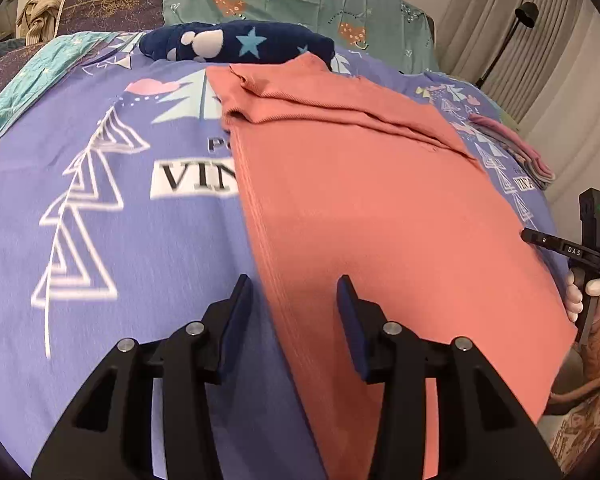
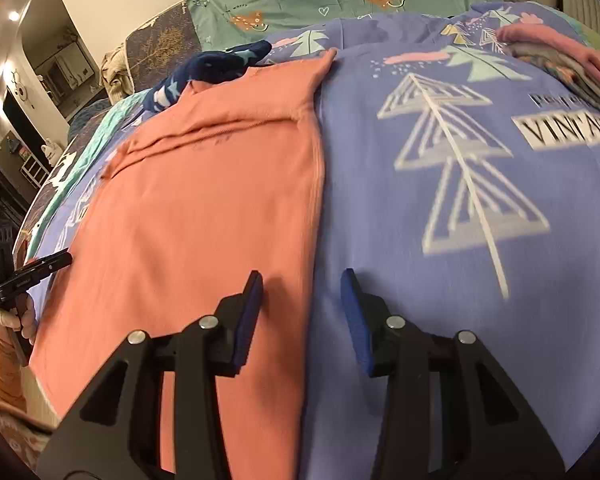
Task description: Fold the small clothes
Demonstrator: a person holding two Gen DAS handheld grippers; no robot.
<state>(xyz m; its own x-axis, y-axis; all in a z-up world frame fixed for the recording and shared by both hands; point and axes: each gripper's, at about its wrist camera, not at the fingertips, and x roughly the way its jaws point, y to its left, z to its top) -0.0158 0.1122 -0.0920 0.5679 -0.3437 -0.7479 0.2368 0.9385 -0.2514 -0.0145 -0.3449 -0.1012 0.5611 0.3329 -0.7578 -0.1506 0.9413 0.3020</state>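
A salmon-pink ribbed garment (image 1: 380, 208) lies flat on a purple bedspread (image 1: 112, 240) printed with white line-drawn trees. Its far end is folded over into a loose band with a few creases, and its long side edges run straight toward the cameras. Behind it sits a navy cloth with stars (image 1: 236, 42), and a small stack of pink folded pieces (image 2: 560, 50) rests at the bedspread's far right.

The left gripper (image 1: 294, 308) angles down over the garment's left edge, its jaws parted with nothing between them. The right gripper (image 2: 302, 304) angles down over the right edge, jaws likewise released and empty. A gloved hand (image 1: 588, 300) holds the right gripper's handle.
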